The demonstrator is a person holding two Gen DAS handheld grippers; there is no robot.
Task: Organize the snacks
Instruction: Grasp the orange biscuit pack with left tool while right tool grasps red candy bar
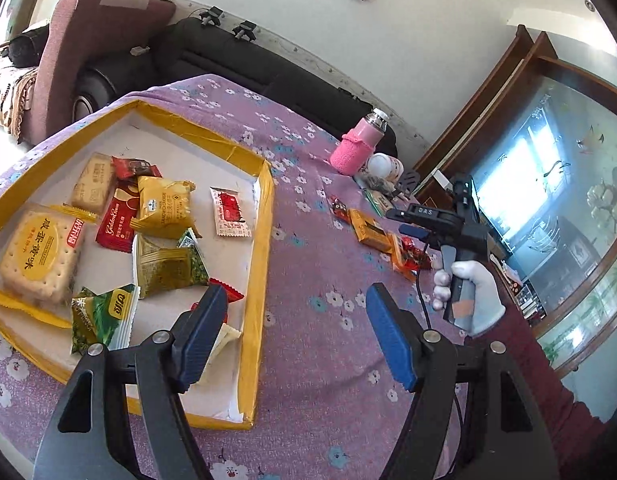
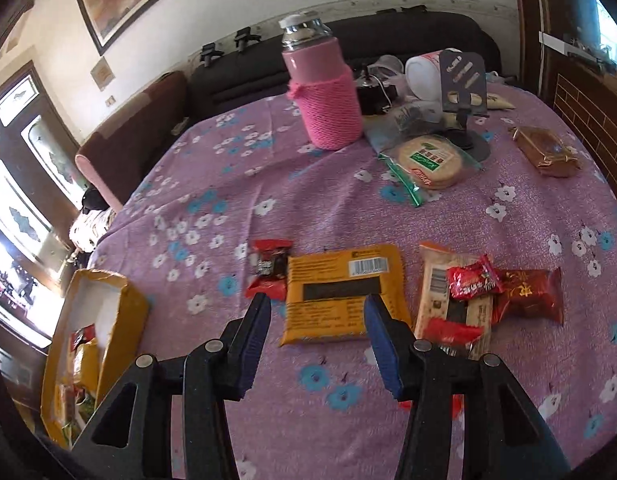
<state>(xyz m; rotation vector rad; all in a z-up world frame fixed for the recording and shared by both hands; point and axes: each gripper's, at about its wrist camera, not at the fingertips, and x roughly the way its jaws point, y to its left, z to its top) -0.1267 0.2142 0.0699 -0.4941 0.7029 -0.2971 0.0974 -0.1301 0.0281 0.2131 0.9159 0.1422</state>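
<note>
The left hand-held gripper [image 1: 296, 312] hangs over the near right corner of the yellow-rimmed tray [image 1: 264, 216], jaws spread apart, with nothing between them. Its left finger [image 1: 204, 332] overlaps a white wrapper lying in that corner; whether it touches the wrapper cannot be determined.

The tray sits on the table [image 1: 308, 184], which is covered with a purple floral cloth. Inside the tray lie a large round cracker pack [image 1: 36, 256], a red Golden Cam packet [image 1: 116, 224], a gold sandwich-cracker packet [image 1: 164, 208], a white-and-red sachet [image 1: 230, 212] and two green packets [image 1: 168, 264], among others. These overlap one another at the centre of the tray.

The right hand-held gripper [image 2: 314, 312] is held above the table, jaws apart and gripping nothing. Between its fingertips, in the right wrist view, lies an orange flat packet [image 2: 340, 292], barcode side up, flat on the cloth. Just to its left is a small red-and-black candy [image 2: 268, 268]. To its right, a beige biscuit pack [image 2: 440, 280] carries a red candy [image 2: 472, 278] on top, and a dark red wrapped cake [image 2: 528, 296] touches that group.

Toward the far edge of the table stand a pink knit-sleeved bottle [image 2: 328, 96], a bagged round cracker stack [image 2: 432, 160] and a brown foil pack [image 2: 546, 152].
</note>
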